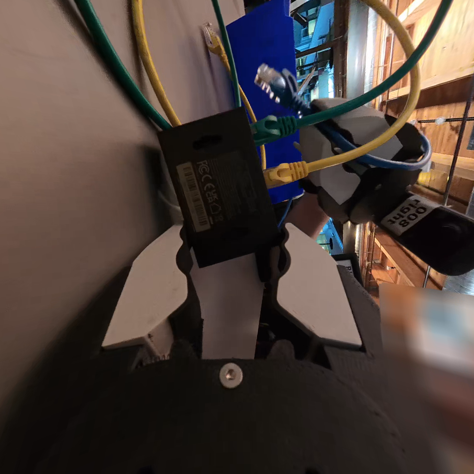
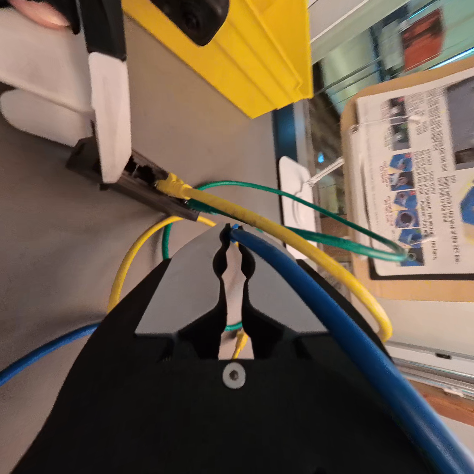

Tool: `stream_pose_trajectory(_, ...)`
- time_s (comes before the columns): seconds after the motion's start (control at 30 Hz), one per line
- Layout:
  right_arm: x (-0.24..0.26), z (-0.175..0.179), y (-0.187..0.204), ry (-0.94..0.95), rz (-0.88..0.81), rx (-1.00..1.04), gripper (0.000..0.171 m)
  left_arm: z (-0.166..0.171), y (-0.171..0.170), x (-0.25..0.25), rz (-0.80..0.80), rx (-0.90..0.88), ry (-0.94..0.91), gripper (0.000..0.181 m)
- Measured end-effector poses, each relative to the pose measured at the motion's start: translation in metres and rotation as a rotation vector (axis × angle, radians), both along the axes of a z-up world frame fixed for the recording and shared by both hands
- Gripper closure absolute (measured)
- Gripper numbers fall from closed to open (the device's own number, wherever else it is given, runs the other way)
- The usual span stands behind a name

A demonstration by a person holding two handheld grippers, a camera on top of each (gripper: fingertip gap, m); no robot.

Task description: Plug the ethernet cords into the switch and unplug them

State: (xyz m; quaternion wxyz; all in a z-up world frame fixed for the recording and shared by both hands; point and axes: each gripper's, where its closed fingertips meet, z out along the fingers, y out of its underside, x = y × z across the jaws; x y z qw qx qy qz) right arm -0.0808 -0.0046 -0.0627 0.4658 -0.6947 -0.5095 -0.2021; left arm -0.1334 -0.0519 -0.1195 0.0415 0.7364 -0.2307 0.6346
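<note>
My left gripper [image 1: 232, 238] is shut on the black switch [image 1: 218, 184] and holds it lifted with its labelled underside facing the camera. A green cord plug [image 1: 272, 127] and a yellow cord plug [image 1: 284, 173] sit in ports on the switch's right side. My right gripper [image 1: 333, 143] is shut on the blue cord [image 1: 333, 133] just behind its plug [image 1: 272, 82], which hangs free to the upper right of the switch. In the right wrist view the right gripper [image 2: 232, 230] pinches the blue cord [image 2: 320, 307]; the switch [image 2: 151, 184] lies ahead with the yellow plug [image 2: 171, 186] in it.
A loose yellow plug [image 1: 211, 38] lies on the pale table [image 1: 64, 128]. A blue bin [image 1: 264, 64] stands behind the switch. A yellow bin [image 2: 243, 51], a white device [image 2: 295, 189] and a printed sheet on a board [image 2: 415, 166] are beyond. Cords loop over the table.
</note>
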Motion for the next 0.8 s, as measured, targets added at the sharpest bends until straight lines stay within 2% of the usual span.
stream_pose_trajectory(0.03, -0.003, 0.002, 0.002, 0.015, 0.014, 0.044, 0.166, 0.0, -0.001, -0.001, -0.007, 0.008, -0.007, 0.116)
stream_pose_trajectory(0.17, -0.007, 0.003, 0.007, 0.019, 0.048, 0.163, 0.165, -0.002, -0.004, -0.003, -0.04, 0.079, 0.003, 0.114)
stream_pose_trajectory(0.37, -0.004, -0.001, 0.007, 0.072, 0.045, 0.163, 0.165, -0.006, -0.002, -0.007, -0.047, 0.271, 0.08, 0.113)
stream_pose_trajectory(0.5, -0.003, -0.001, 0.007, 0.095, 0.034, 0.153, 0.166, -0.01, 0.003, -0.012, -0.037, 0.5, 0.173, 0.099)
stream_pose_trajectory(0.63, -0.004, 0.0, 0.007, 0.102, 0.029, 0.144, 0.166, -0.021, 0.008, -0.021, -0.035, 0.828, 0.328, 0.074)
stream_pose_trajectory(0.73, -0.009, 0.002, 0.006, 0.114, 0.038, 0.137, 0.165, -0.025, 0.023, -0.026, 0.013, 1.085, 0.449, 0.078)
stream_pose_trajectory(0.8, -0.012, 0.003, 0.005, 0.118, 0.041, 0.132, 0.165, -0.026, 0.034, -0.026, 0.035, 1.187, 0.51, 0.086)
